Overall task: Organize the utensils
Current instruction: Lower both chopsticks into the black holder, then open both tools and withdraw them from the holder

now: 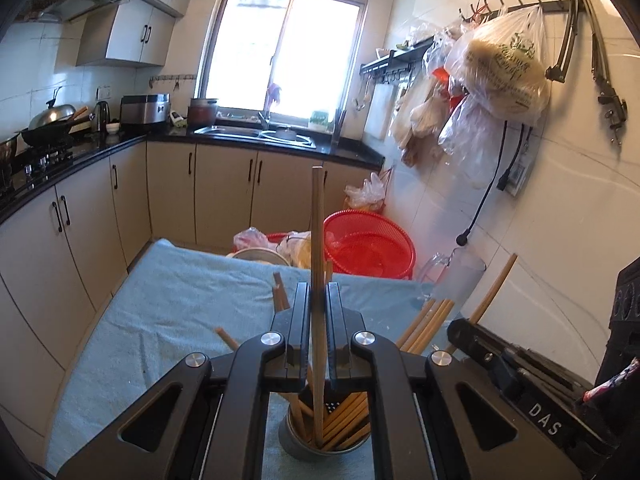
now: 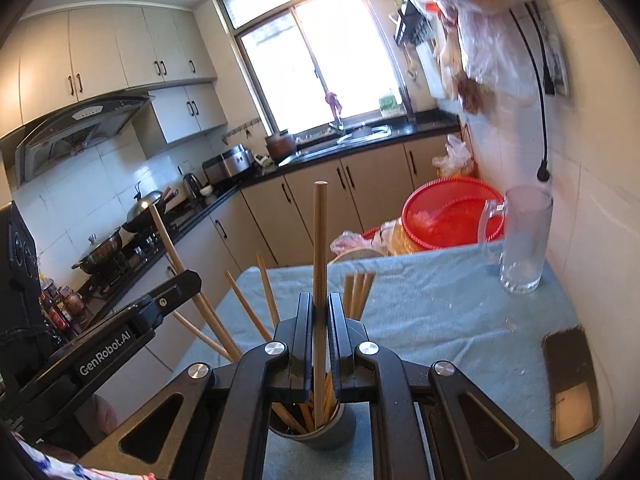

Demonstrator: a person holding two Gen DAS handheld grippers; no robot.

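A grey metal cup (image 1: 296,446) (image 2: 336,428) full of wooden chopsticks stands on the blue cloth, right below both grippers. My left gripper (image 1: 319,292) is shut on one upright chopstick (image 1: 318,240) whose lower end sits in the cup. My right gripper (image 2: 320,302) is shut on another upright chopstick (image 2: 320,240), its lower end also in the cup. Several more chopsticks (image 2: 358,292) lean out of the cup. The right gripper's body (image 1: 520,372) shows in the left wrist view, the left gripper's body (image 2: 120,332) in the right wrist view.
A clear glass mug (image 2: 520,240) stands at the far right of the blue cloth (image 2: 440,312). A dark phone (image 2: 572,384) lies at the right edge. A red basket (image 2: 448,216) and bags sit beyond the table. The wall is close on the right.
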